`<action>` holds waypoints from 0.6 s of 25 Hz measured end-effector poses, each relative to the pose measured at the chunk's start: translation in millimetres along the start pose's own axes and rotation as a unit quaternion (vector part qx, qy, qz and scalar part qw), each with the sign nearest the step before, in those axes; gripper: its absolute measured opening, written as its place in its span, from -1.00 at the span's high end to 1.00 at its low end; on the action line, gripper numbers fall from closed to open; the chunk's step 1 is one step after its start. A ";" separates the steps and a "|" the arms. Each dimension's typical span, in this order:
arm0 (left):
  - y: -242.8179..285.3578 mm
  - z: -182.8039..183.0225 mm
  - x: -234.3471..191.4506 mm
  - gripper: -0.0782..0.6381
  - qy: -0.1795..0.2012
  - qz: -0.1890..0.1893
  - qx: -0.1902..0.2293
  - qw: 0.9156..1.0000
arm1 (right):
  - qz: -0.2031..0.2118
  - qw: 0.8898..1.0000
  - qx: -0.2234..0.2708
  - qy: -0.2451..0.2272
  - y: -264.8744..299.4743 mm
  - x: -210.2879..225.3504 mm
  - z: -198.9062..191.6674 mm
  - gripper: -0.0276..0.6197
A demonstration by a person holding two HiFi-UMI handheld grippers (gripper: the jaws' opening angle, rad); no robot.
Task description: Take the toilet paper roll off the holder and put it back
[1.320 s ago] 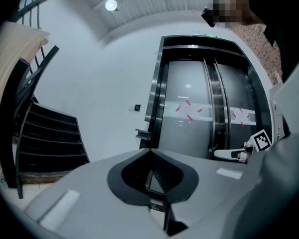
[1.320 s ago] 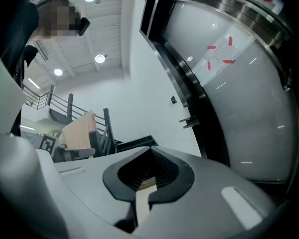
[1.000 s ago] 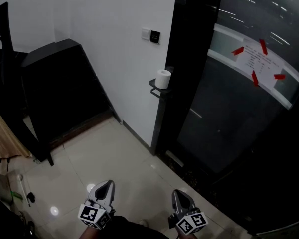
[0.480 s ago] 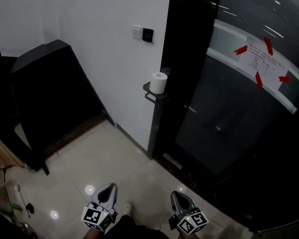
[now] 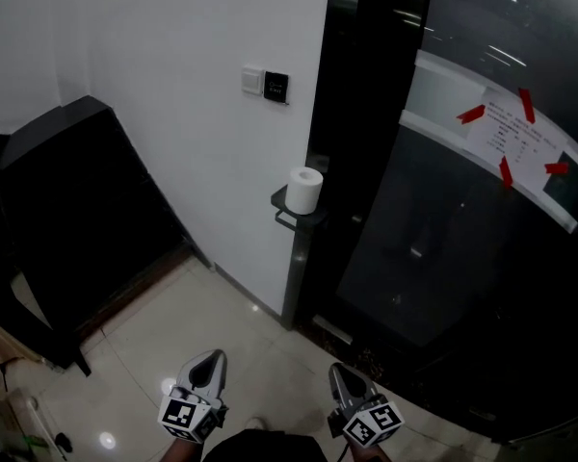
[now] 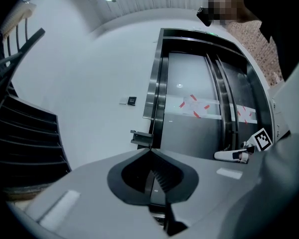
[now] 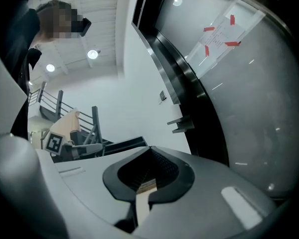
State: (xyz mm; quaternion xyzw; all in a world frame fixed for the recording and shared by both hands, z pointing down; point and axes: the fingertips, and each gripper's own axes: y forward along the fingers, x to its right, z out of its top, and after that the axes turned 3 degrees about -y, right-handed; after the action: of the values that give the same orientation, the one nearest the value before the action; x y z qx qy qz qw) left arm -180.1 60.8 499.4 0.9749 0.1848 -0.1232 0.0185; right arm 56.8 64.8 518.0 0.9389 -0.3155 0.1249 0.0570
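Note:
A white toilet paper roll [image 5: 304, 190] stands upright on a small black holder [image 5: 287, 212] fixed where the white wall meets the black door frame. Both grippers are low in the head view, well short of the holder and apart from it. My left gripper [image 5: 210, 362] is shut with nothing in it, and my right gripper [image 5: 341, 373] also looks shut and empty. In the left gripper view the shut jaw tips [image 6: 150, 149] point toward the holder [image 6: 141, 137]. The right gripper view shows its tips [image 7: 150, 148] together, with the holder [image 7: 182, 124] far ahead.
A black slanted cabinet [image 5: 67, 210] stands against the wall at left. Wall switches [image 5: 266, 83] sit above the holder. A dark glass door [image 5: 433, 248] with a taped paper notice [image 5: 515, 138] fills the right. Pale floor tiles [image 5: 202, 316] lie between me and the wall.
The wall, holder and roll have come closer and sit lower in the head view. Both grippers travelled forward with me, keeping their place at the bottom edge, jaws unchanged.

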 end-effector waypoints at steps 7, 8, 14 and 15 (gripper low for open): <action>25.4 13.6 -33.5 0.78 -0.017 0.007 0.012 1.000 | -0.006 1.000 -0.009 -0.001 30.6 2.1 -7.2 0.87; 28.4 11.7 -37.2 0.78 -0.021 0.009 0.009 1.000 | -0.010 1.000 -0.012 0.001 31.8 4.6 -7.9 0.87; 48.4 -0.9 -44.4 0.78 -0.032 0.015 -0.008 0.999 | -0.015 1.000 -0.021 0.000 48.7 25.3 -3.1 0.88; 52.0 -1.4 -44.9 0.78 -0.033 0.019 -0.008 0.999 | -0.009 1.000 -0.025 0.001 53.9 28.8 -2.6 0.87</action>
State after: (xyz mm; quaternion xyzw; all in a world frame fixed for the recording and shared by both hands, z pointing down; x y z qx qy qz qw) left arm -201.2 -3.4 511.3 0.9735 0.1663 -0.1530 0.0345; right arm 45.8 5.8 529.9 0.9399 -0.3102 0.1173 0.0814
